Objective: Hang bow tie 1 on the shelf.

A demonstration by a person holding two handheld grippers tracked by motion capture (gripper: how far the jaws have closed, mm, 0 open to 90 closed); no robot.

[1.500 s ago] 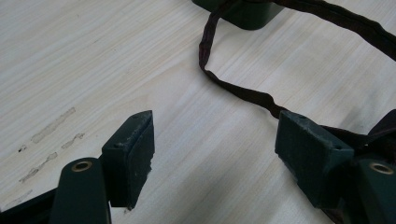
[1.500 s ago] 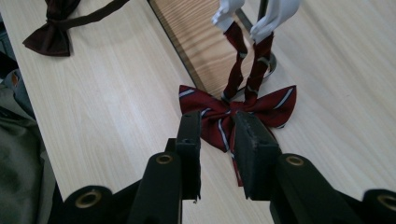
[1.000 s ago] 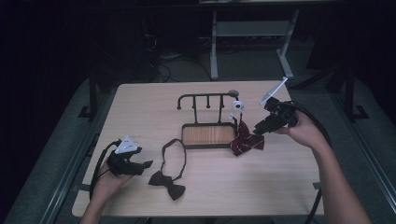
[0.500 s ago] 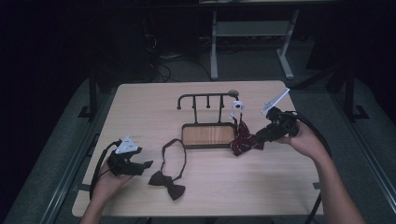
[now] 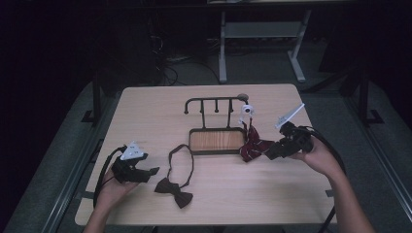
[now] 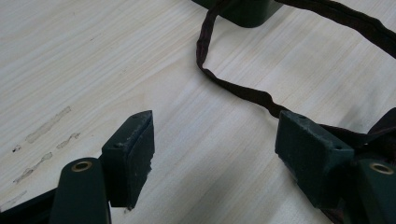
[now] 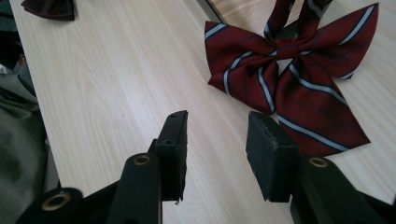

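Note:
A red striped bow tie [image 5: 252, 146] [image 7: 289, 70] lies on the table at the right end of a black rack [image 5: 214, 102], with its strap running up toward the rack's right hook. My right gripper [image 5: 269, 151] [image 7: 217, 140] sits low just right of the tie. Its jaws have just been opening and have nothing between them. A dark brown bow tie [image 5: 175, 191] lies at front centre, and its strap [image 5: 182, 155] [image 6: 233, 88] loops back toward the rack. My left gripper [image 5: 145, 172] [image 6: 215, 140] rests open to the left of it, and the strap passes just beyond its right fingertip.
The rack stands on a wooden base tray [image 5: 216, 141] at the table's middle. A small white tag [image 5: 247, 110] hangs at the rack's right end. Bare tabletop [image 5: 145, 116] lies to the left, and the table's front edge is near both hands.
My right hand has sunk toward the table beside the striped tie, and its jaws stand wider. The left hand and the brown tie have not moved.

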